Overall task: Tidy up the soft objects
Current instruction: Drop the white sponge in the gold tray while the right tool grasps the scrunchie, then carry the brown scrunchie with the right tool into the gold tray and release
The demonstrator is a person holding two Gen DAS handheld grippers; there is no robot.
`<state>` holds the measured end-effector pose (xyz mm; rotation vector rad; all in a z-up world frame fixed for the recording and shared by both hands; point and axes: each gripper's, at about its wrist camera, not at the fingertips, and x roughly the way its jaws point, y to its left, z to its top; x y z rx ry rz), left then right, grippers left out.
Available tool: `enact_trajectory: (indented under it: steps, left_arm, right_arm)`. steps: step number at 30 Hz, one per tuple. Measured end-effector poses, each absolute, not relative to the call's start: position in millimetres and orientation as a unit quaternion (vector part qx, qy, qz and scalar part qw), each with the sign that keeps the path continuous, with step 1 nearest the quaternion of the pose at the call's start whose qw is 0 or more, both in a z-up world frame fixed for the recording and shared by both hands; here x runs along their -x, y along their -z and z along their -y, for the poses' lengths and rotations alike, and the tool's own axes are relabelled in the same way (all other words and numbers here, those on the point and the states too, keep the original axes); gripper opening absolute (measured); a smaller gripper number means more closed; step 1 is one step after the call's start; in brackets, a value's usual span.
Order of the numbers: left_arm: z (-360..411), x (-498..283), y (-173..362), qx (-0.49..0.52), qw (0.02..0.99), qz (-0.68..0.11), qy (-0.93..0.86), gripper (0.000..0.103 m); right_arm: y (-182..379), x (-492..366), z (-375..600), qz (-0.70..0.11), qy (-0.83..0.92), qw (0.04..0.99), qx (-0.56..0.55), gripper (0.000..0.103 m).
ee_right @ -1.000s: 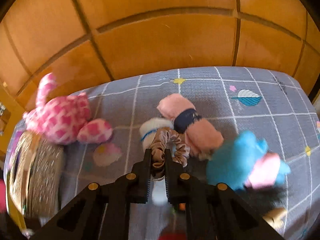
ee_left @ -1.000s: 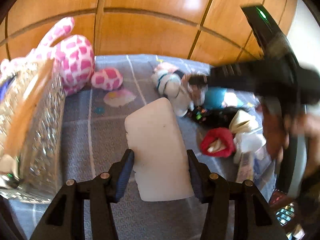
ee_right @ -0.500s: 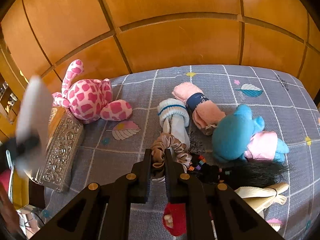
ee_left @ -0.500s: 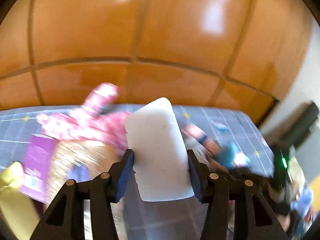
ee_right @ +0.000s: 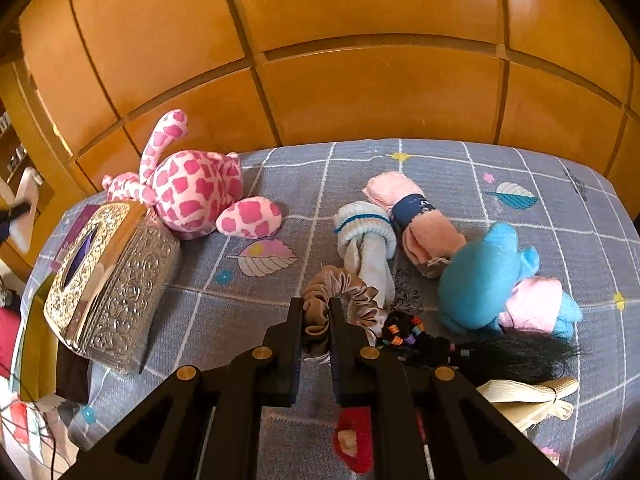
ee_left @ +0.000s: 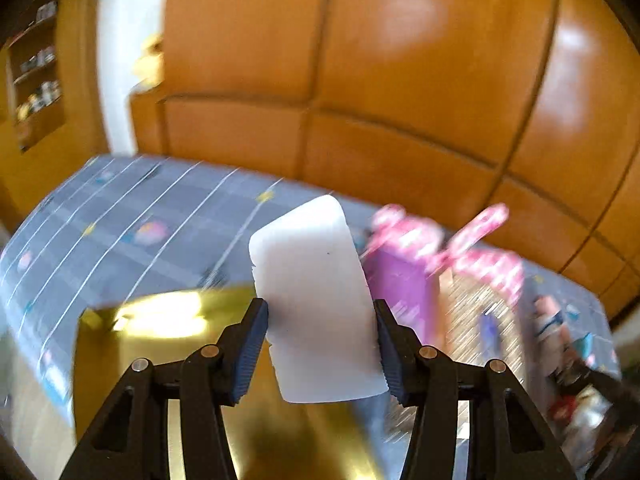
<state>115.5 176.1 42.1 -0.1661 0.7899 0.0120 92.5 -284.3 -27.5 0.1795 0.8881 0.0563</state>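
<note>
Gripping soft things in both hands

Clamping a white rectangular foam sponge [ee_left: 316, 300], the left gripper [ee_left: 320, 344] holds it above a shiny gold box [ee_left: 160, 320]. The right gripper [ee_right: 316, 344] pinches a beige satin scrunchie [ee_right: 340, 296] over the grey patterned bedspread [ee_right: 440, 160].

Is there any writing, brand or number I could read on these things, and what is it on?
None can be read.
Navy band around the rolled pink socks: small pale lettering, too small to read.
Purple packet behind the white foam block: pale print, too blurred to read.
</note>
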Motion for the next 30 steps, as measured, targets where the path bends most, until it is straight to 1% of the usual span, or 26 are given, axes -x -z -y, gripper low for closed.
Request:
enact_trajectory:
  steps: [3,7,10,11,12,13,14,15,17,20,25,27,29,30]
  left_arm:
    - [-197,-89,-11,0.085,0.911,-0.403,-0.029,0.053]
    - [-223,-73,27,0.101,0.893,-0.435,-0.058,0.054]
    - [-234,-71,39,0.105,0.886,-0.445,-0.076,0.058]
    - [-237,-71,43,0.106,0.884,-0.447,-0.083,0.061]
    - [-241,-72,45,0.110,0.882,-0.449,-0.088,0.068]
    - [-246,-69,47,0.117,0.881,-0.449,-0.093,0.071]
    - [-250,-67,48,0.122,0.881,-0.447,-0.096,0.079]
    - [-254,-65,48,0.128,0.881,-0.445,-0.100,0.081]
    - [-257,-60,48,0.132,0.882,-0.441,-0.103,0.082]
    - [-260,-51,49,0.133,0.882,-0.440,-0.108,0.089]
    - [-256,-42,44,0.126,0.886,-0.433,-0.109,0.090]
    - [-252,-39,39,0.115,0.891,-0.426,-0.107,0.096]
    - [-250,-34,32,0.101,0.897,-0.416,-0.112,0.098]
    - [-250,-33,29,0.096,0.899,-0.412,-0.115,0.101]
  right_arm:
    - [28,-92,282,-0.431,-0.028,0.898,-0.081,0.010]
    - [32,-92,277,-0.439,-0.025,0.896,-0.069,0.010]
    - [36,-90,268,-0.446,-0.023,0.893,-0.051,0.010]
    - [37,-89,266,-0.447,-0.025,0.893,-0.051,0.010]
    - [37,-86,263,-0.447,-0.027,0.893,-0.051,0.010]
    - [37,-82,259,-0.447,-0.030,0.893,-0.051,0.010]
    - [36,-78,254,-0.447,-0.035,0.892,-0.050,0.010]
    - [36,-74,249,-0.447,-0.040,0.893,-0.049,0.010]
    - [32,-63,232,-0.443,-0.058,0.894,-0.041,0.010]
    - [22,-46,203,-0.433,-0.101,0.895,-0.035,0.010]
    - [3,-22,140,-0.415,-0.191,0.890,-0.012,0.010]
    - [-3,-16,117,-0.409,-0.226,0.884,-0.008,0.010]
    - [-7,-13,89,-0.403,-0.260,0.877,0.001,0.010]
    - [-9,-13,76,-0.401,-0.273,0.874,0.005,0.010]
